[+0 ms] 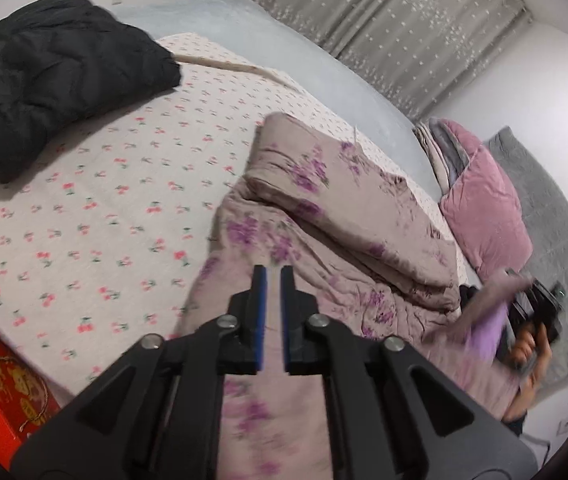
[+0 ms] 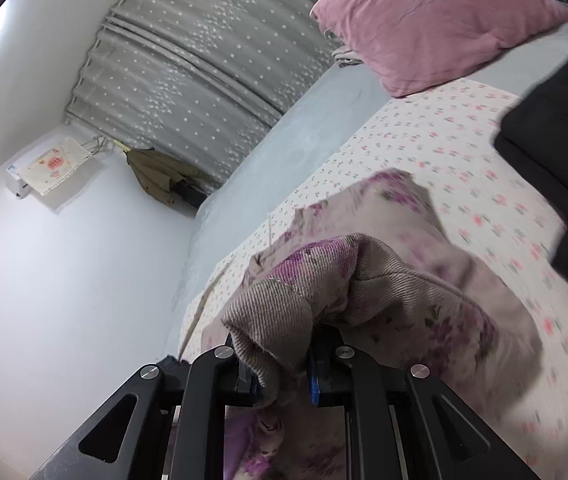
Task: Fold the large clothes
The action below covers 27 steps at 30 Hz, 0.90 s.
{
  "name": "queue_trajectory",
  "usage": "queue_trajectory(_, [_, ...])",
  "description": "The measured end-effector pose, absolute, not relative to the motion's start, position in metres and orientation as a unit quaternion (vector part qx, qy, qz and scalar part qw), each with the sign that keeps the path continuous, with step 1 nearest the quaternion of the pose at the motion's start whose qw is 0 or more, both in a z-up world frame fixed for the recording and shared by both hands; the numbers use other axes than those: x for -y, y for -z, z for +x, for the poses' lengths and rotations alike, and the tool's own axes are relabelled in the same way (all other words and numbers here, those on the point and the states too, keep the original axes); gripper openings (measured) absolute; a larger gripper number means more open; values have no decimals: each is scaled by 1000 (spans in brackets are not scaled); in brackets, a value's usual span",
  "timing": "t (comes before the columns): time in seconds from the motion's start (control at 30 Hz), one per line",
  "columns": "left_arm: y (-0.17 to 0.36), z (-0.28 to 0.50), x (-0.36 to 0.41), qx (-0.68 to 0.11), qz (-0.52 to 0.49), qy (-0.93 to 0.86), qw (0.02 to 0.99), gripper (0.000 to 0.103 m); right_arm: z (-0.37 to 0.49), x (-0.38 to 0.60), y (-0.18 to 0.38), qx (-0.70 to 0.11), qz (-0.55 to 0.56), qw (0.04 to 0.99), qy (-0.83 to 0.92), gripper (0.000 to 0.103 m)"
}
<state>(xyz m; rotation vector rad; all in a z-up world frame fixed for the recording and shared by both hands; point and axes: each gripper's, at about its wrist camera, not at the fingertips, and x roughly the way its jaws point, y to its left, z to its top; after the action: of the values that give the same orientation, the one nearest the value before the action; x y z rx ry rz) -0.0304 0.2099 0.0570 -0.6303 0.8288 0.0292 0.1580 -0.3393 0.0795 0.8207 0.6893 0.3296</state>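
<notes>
Pink-brown cloth with purple flowers is the big thing we are folding. It lies in thick folds on the bed just ahead of our left gripper and runs under it toward us. Our left gripper has its two blue pads pressed nearly together, with only a thin slit between them; we cannot tell if any cloth is pinched there. Our right gripper is pinching a bunched corner of the same flowered cloth, which piles up over its tips and hides them.

We see a red box with gold writing down at the left of the left gripper, but the writing is too blurred to read.

Under the cloth is one bed sheet with small red cherries. Far ahead and left of the left gripper lies one black puffy jacket. Ahead and right sits one pink pillow, with a grey padded headboard behind it. One grey curtain with white stars hangs at the back.
</notes>
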Motion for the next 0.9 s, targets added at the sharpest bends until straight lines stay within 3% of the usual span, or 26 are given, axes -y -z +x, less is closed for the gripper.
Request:
queue_trajectory(0.13, [-82, -46, -233, -368, -312, -32, 875, 42, 227, 336, -85, -322, 400, 850, -119, 16])
queue_trajectory(0.23, [-91, -42, -234, -362, -292, -37, 884, 48, 273, 348, -49, -351, 429, 831, -38, 17])
queue_trajectory(0.37, [-88, -27, -206, -383, -237, -9, 893, 52, 325, 352, 25, -460, 418, 783, 27, 20])
queue_trajectory(0.5, [-78, -8, -159, -398, -133, 50, 906, 67, 333, 348, 11, -470, 400, 787, 8, 29])
queue_trajectory(0.7, [-52, 24, -117, -421, -42, 89, 902, 70, 303, 365, -24, -426, 370, 825, -27, 67])
queue_trajectory(0.9, [-44, 19, -64, -388, 117, 157, 901, 70, 271, 392, -21, -404, 330, 853, -17, 69])
